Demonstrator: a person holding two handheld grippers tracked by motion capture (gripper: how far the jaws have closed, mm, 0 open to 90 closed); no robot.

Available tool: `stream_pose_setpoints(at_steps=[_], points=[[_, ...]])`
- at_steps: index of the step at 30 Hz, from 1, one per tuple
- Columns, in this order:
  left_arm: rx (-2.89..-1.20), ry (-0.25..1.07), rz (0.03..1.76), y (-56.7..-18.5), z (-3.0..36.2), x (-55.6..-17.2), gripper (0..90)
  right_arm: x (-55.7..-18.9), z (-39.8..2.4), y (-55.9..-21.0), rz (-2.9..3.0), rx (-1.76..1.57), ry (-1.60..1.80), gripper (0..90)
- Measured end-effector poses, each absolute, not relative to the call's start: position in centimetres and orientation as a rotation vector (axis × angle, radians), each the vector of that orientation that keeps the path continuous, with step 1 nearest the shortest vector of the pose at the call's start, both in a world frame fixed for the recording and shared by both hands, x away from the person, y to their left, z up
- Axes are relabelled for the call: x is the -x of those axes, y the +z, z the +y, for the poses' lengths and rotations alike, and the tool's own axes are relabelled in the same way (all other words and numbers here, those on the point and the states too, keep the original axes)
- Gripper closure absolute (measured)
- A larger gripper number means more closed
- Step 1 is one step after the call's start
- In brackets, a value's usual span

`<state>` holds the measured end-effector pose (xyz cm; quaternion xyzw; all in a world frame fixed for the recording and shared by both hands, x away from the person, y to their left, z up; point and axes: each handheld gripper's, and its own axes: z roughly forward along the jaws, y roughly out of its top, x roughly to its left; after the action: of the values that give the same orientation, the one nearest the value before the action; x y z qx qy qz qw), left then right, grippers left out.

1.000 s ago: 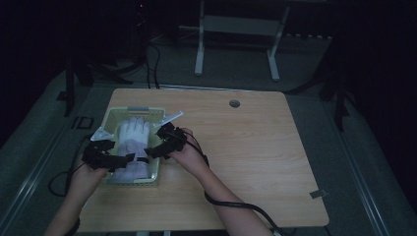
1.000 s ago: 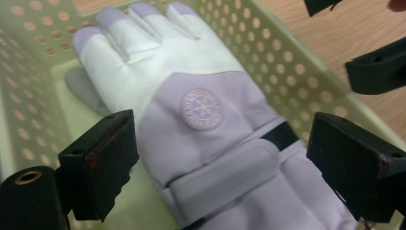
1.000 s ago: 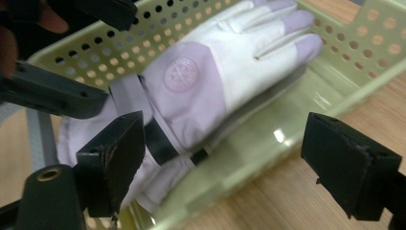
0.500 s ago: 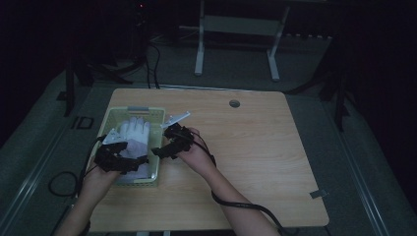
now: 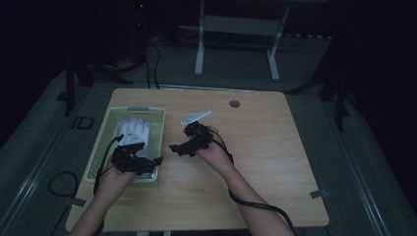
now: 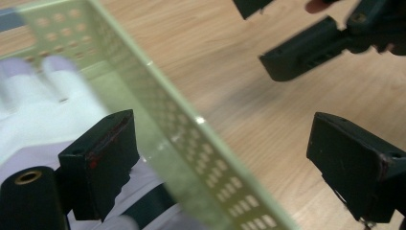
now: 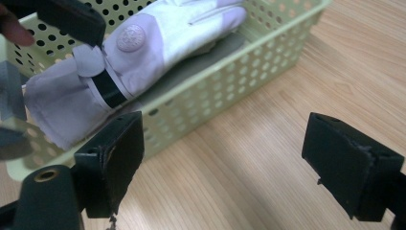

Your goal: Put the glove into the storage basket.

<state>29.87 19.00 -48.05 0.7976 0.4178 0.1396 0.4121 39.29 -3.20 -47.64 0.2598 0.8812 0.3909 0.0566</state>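
- The wooden table [image 5: 275, 162] gives me wide bare room to the right and on the near side; its left strip is taken by the pale green perforated basket [image 5: 104, 142].
- The basket sits near the table's left edge, long side running near to far. Its right wall [image 6: 158, 110] is the edge I mind most, since it stands between my left tongs' two jaws in the left gripper view.
- The white glove [image 7: 143, 48] lies flat inside the basket, fingers toward the far end, cuff and black strap toward the near end.
- My left gripper [image 5: 135, 162] hovers over the basket's near right corner, jaws spread wide and holding nothing; one jaw is above the glove's cuff, the other outside over the wood.
- My right gripper [image 5: 183, 146] hangs over bare table just right of the basket, jaws also wide apart and empty, looking toward the glove.
- To pick the glove cleanly, I judge the left tongs should shift left so both jaws clear the wall, then come down on the cuff.
- The right tongs have free space; I'd keep them off the rim.
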Motion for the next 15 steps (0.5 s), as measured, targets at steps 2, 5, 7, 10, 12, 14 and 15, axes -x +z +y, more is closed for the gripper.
stream_pose_setpoints(at_steps=[2, 5, 7, 10, 12, 14, 15], points=[[-2.012, 0.338, 1.033, -48.0, 18.3, -29.9, 10.6, -39.3, -3.9, -47.8, 2.672, -0.798, 1.186, 14.5], [-2.010, 0.310, 1.007, -48.1, 17.3, -29.9, 10.6, -39.2, -5.0, -48.0, 2.665, -0.813, 1.183, 14.5], [-2.009, 0.300, 0.989, -48.2, 16.7, -30.0, 10.6, -39.1, -5.8, -48.2, 2.661, -0.830, 1.189, 14.5], [-2.018, 0.290, 0.968, -48.3, 15.8, -29.9, 10.6, -38.9, -6.9, -48.4, 2.653, -0.835, 1.190, 14.5], [-2.018, 0.274, 0.959, -48.3, 15.3, -29.9, 10.6, -38.9, -7.7, -48.6, 2.647, -0.848, 1.189, 14.5], [-2.015, 0.259, 0.949, -48.4, 14.8, -29.9, 10.6, -38.9, -8.5, -48.8, 2.639, -0.866, 1.185, 14.5], [-2.020, 0.254, 0.944, -48.4, 14.5, -29.9, 10.6, -38.9, -8.9, -48.8, 2.635, -0.874, 1.187, 14.5]])
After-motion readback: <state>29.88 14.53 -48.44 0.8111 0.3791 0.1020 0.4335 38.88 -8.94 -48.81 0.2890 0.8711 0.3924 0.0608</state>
